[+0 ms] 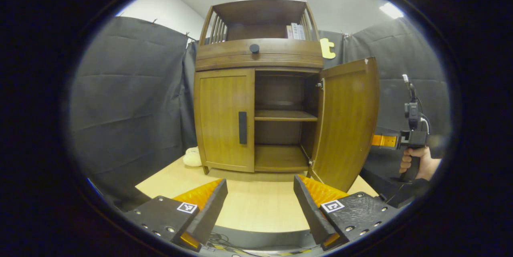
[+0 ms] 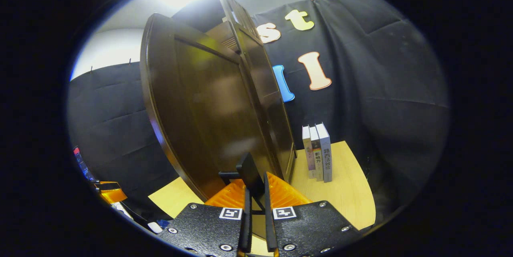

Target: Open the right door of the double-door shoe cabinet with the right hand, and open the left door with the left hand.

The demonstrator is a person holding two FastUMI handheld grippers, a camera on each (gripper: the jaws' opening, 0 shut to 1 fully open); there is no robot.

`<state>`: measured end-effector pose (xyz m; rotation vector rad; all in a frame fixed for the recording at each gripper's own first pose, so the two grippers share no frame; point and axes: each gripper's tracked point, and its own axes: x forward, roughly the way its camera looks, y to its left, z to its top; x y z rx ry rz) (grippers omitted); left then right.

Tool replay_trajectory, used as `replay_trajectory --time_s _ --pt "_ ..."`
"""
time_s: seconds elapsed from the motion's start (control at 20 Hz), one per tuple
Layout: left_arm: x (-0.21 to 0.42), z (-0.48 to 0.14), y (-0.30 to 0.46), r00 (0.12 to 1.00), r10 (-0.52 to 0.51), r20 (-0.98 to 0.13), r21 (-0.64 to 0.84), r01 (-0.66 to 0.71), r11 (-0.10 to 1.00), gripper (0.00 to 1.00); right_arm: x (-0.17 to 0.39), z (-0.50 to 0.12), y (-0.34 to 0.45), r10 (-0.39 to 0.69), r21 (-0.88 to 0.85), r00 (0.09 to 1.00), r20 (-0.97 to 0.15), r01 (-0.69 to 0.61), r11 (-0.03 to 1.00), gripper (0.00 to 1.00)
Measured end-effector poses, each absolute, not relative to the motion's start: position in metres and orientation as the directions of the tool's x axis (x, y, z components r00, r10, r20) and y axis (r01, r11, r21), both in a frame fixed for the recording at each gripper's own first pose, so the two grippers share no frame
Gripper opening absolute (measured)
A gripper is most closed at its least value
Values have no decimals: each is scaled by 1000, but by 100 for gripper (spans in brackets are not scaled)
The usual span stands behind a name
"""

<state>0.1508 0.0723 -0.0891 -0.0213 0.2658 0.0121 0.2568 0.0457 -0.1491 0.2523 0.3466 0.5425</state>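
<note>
Left gripper point(image 1: 260, 205): fingers spread, empty — short of cabinet point(image 1: 256, 56).
Left door point(image 1: 224, 118): closed, handle point(image 1: 243, 127) untouched.
Right gripper point(image 2: 255, 197): pinching right handle point(image 2: 250, 175).
Right door point(image 2: 200, 104): swung wide.
Tip: follow the hinge arc — no twisting.

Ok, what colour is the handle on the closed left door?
Black, a vertical bar handle on the brown wooden left door; it shows best in the left gripper view.

The shoe cabinet point(image 1: 256, 88) stands at the far side of the desk point(image 1: 256, 205). Its right door point(image 1: 346, 122) stands open, its left door point(image 1: 224, 118) closed. Three books point(image 2: 317, 152) stand on the desk right of the cabinet.
</note>
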Motion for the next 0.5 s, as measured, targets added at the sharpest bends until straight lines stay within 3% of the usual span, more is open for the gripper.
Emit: replay_trajectory --time_s 0.05,0.1,0.3,0.45,0.5 --pt "149 -90 74 962 13 -271 -19 -19 1000 100 257 -151 47 536 313 805 -254 -456 833 14" --pt "148 -90 74 960 14 -279 -24 -22 999 95 257 -151 46 531 303 808 -256 -454 838 14" --pt "146 -94 78 950 29 -311 -55 -48 997 100 250 -158 39 501 274 816 -289 -431 860 18" --pt "152 -93 83 943 41 -329 -86 -73 994 98 240 -165 16 445 191 840 -312 -403 895 37" --pt "156 -91 86 943 45 -330 -88 -78 993 97 237 -165 4 413 150 857 -310 -384 911 56"
